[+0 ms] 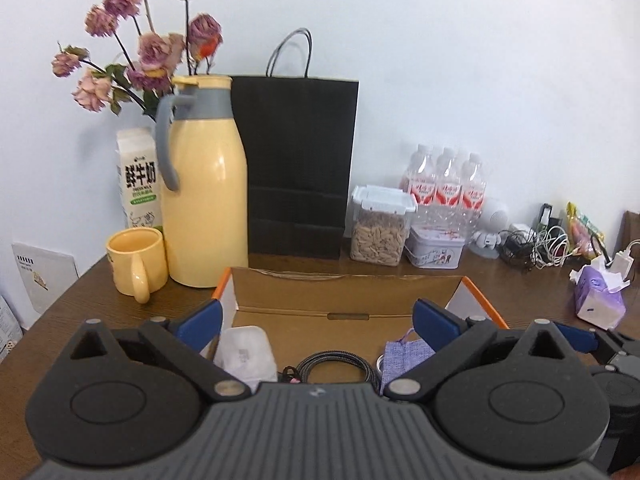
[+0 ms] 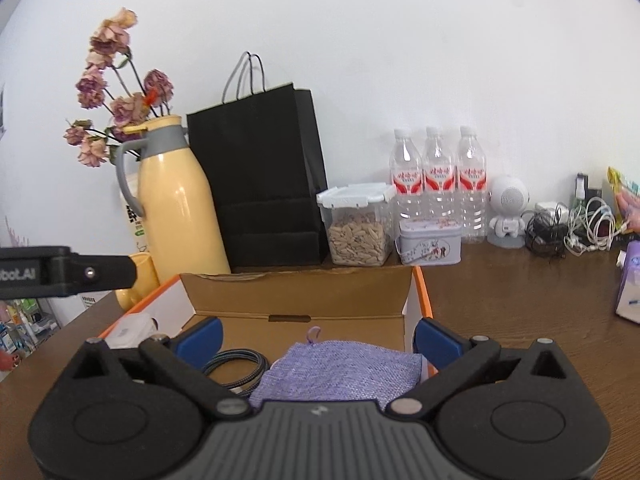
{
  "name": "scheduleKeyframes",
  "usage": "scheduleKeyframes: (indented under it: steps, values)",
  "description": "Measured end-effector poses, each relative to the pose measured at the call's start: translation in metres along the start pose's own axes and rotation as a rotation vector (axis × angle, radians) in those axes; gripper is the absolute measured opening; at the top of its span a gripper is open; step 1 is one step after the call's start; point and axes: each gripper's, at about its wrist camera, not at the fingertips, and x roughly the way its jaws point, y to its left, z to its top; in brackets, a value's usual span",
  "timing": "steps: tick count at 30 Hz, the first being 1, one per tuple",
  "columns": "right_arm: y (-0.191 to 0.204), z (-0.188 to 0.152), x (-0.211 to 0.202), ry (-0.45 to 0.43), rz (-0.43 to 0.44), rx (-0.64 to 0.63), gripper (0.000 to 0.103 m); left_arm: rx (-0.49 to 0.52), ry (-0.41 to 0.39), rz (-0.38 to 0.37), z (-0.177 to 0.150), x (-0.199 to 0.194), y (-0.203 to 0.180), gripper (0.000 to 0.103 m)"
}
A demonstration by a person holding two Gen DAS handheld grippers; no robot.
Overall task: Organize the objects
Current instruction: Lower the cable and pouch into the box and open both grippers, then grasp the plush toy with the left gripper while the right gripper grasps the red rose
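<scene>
An open cardboard box [image 1: 348,288] [image 2: 296,292] with orange edges sits on the brown table in front of both grippers. Inside it lie a purple fabric pouch [image 2: 340,368] [image 1: 404,356], a coiled black braided cable [image 1: 332,366] [image 2: 240,364] and a white plastic case [image 1: 246,350] [image 2: 132,330]. My left gripper [image 1: 320,320] stands open above the box with nothing between its blue pads. My right gripper [image 2: 318,340] is wide open over the pouch, whose pads do not touch it. The left gripper's black body [image 2: 60,272] shows at the left of the right wrist view.
Behind the box stand a yellow thermos jug [image 1: 204,200], yellow mug [image 1: 136,264], milk carton [image 1: 138,184], flowers [image 1: 140,40], black paper bag [image 1: 298,160], seed container [image 1: 378,224], tin [image 1: 434,246], three water bottles [image 2: 438,180]. Cables [image 2: 572,228] and a tissue pack [image 1: 600,296] lie right.
</scene>
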Motion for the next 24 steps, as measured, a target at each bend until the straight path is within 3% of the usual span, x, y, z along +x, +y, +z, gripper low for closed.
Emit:
scheduleKeyframes:
  steps: [9,24]
  values:
    - [0.016,-0.005,-0.041,-0.010,0.005,-0.056,0.103,0.009,-0.019,-0.032,-0.016,-0.039,0.018,0.103]
    - [0.026,-0.043,-0.092,0.086,-0.030,-0.061,0.103,0.002,0.024,-0.038,-0.057,-0.090,0.047,0.103]
